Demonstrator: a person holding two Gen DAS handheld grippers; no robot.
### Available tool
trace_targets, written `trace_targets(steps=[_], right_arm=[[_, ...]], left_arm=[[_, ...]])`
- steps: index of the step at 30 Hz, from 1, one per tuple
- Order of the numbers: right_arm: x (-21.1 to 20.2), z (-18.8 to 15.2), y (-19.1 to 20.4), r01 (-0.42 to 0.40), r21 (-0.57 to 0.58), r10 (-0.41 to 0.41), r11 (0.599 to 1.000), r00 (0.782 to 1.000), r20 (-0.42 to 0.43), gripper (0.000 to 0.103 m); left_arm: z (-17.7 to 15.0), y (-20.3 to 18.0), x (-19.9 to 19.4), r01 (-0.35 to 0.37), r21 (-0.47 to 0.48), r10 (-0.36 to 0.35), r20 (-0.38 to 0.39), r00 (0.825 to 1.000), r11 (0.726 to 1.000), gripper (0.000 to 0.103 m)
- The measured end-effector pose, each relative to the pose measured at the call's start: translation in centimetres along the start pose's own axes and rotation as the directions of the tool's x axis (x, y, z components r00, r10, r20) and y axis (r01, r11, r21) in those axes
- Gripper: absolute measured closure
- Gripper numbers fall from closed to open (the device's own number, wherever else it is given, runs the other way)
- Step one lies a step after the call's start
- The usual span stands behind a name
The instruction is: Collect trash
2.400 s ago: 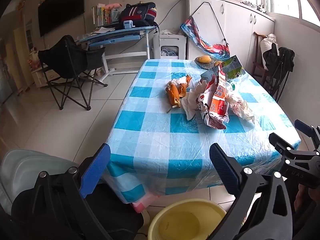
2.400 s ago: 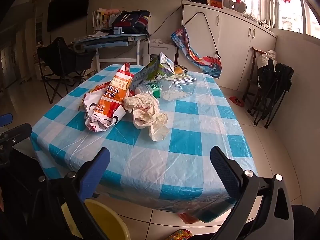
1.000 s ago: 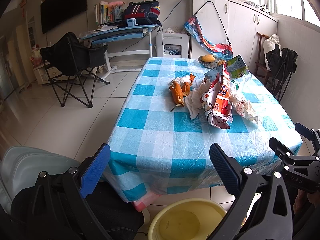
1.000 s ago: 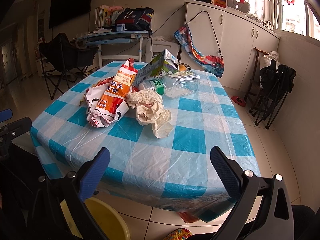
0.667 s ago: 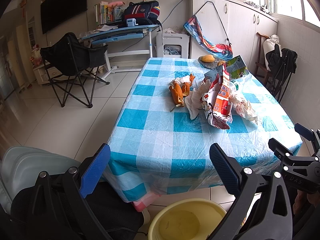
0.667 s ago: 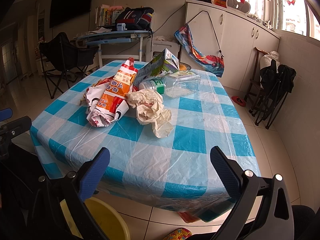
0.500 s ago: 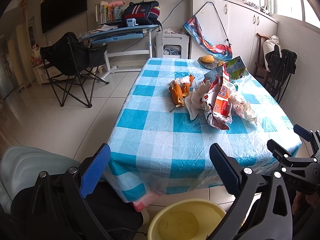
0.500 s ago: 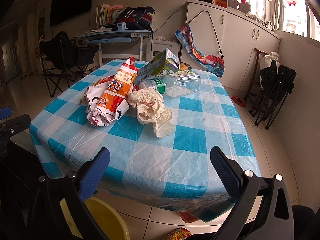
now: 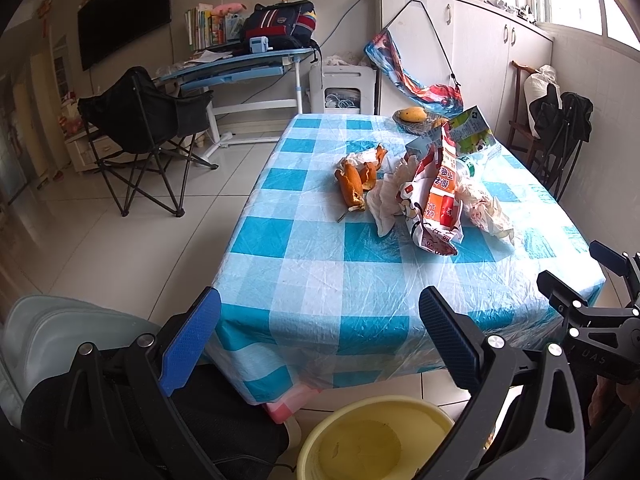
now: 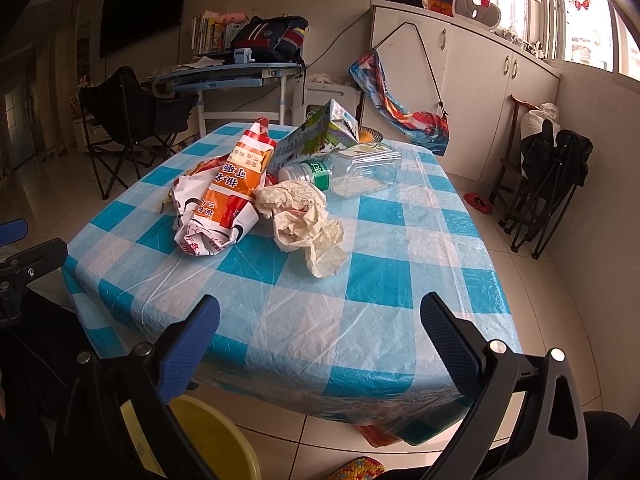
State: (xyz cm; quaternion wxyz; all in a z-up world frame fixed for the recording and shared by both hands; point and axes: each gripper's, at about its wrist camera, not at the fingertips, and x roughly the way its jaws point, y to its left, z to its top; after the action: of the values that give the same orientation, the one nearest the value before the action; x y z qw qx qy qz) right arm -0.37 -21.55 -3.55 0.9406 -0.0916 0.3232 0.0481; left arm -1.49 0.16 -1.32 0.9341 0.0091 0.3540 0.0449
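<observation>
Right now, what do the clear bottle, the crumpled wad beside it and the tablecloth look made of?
Bottle: thin clear plastic, see-through with a green label. Wad: likely tissue paper, matte cream, sharply creased. Tablecloth: probably plastic sheeting, glossy with fine wrinkles.

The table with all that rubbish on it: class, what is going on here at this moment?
A person holds two grippers, both open and empty, short of the checked table. The left gripper and right gripper touch nothing. A snack bag, crumpled paper, a plastic bottle, a carton and peel lie untouched. A yellow bucket stands on the floor below.
</observation>
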Motion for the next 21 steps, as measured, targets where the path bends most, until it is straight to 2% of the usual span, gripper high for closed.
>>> trace_targets(steps=[7,11,17,20,21], right_arm=[[-0.1,-0.1,0.0,-0.029,0.038,0.028,0.999,0.999,0.043,0.007],[-0.3,0.1,0.1,-0.049,0.048,0.048,0.998,0.998,0.041,0.007],[-0.8,1.9,-0.5,-0.109,0.093,0.108,0.990,0.994,0.015,0.007],[-0.7,2.8,-0.8,-0.112,0.048,0.110,0.992,0.993,0.051,0.007],[-0.1,2.8,-1.1,-0.109,0.039,0.107,0.993,0.994,0.035,0.007]], left_arm=[[0.0,0.0,0.0,0.001,-0.001,-0.001,0.000,1.000,1.000,0.007],[0.0,0.0,0.0,0.003,-0.001,-0.003,0.001,1.000,1.000,0.007],[0.4,0.3,-0.4,0.051,-0.027,-0.051,0.023,0.998,0.998,0.007],[1.6,0.2,-0.1,0.074,-0.045,-0.072,0.046,0.996,0.996,0.007],[2.1,0.0,0.3,0.079,-0.040,-0.077,0.047,0.996,0.996,0.007]])
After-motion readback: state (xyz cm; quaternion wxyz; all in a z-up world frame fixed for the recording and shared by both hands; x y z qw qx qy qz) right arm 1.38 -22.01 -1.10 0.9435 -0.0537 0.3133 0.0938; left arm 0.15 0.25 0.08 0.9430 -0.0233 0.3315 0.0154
